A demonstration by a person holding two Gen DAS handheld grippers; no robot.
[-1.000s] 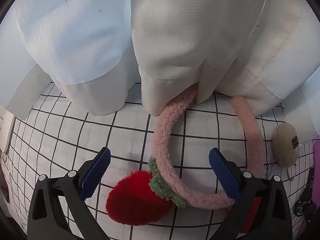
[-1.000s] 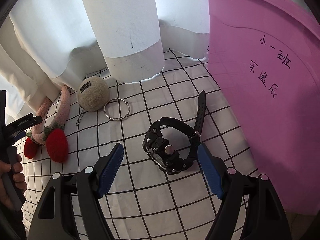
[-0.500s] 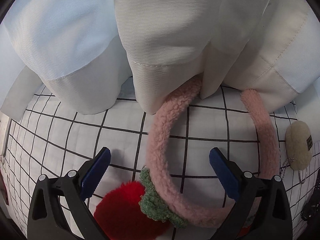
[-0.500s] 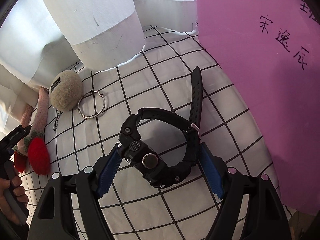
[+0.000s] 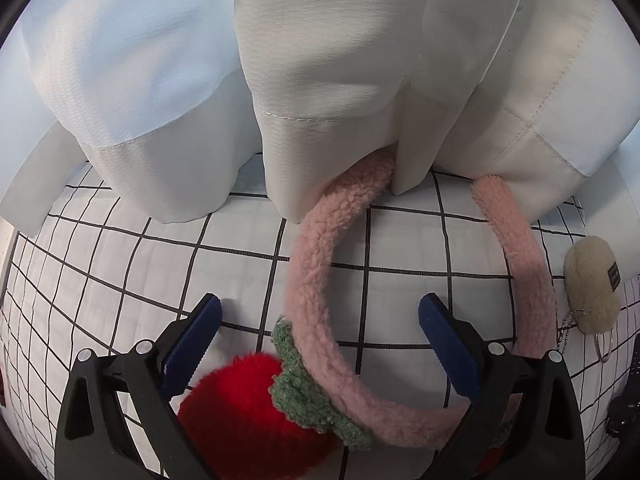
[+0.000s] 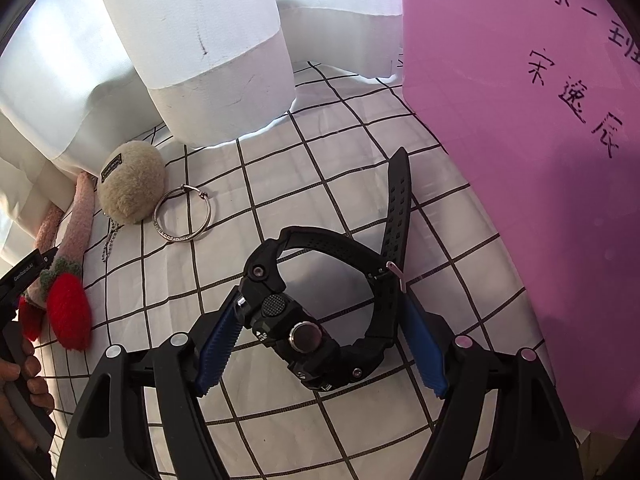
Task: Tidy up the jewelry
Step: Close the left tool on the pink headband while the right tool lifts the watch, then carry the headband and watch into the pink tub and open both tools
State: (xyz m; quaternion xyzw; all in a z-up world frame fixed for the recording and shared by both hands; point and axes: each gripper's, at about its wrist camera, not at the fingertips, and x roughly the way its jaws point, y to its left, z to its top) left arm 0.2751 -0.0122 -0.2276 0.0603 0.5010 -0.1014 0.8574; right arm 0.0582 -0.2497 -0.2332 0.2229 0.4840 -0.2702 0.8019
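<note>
Two grippers hang over a white cloth (image 5: 100, 280) ruled with a black grid, with white curtain folds (image 5: 320, 80) draped down onto its far edge. At the right of the right wrist view a large pink sheet (image 6: 520, 160) with black handwriting stands against the cloth and fills that side.

A fuzzy pink headband (image 5: 316, 280) lies in an open arc in the left wrist view. One end slips under the curtain hem and the other lies just in front of it to the right. A red plush strawberry (image 5: 240, 412) with a green knitted leaf collar sits on the band at its near left. The left gripper (image 5: 320, 340) is spread wide, its blue pads on either side of the band's near curve and touching nothing that I can see; the left pad stands just beside the strawberry.

The right gripper (image 6: 320, 344) is also spread wide, straddling a black wristwatch (image 6: 316, 320) that lies on the cloth. The case sits between the blue pads and the strap loops away on the far side, its free end pointing toward the pink sheet. Both pads stand close to the watch; whether they touch it I cannot tell.

Farther left lie a beige plush charm (image 6: 132, 188) on a bead chain and, just beside it, a silver ring (image 6: 183, 214).
</note>
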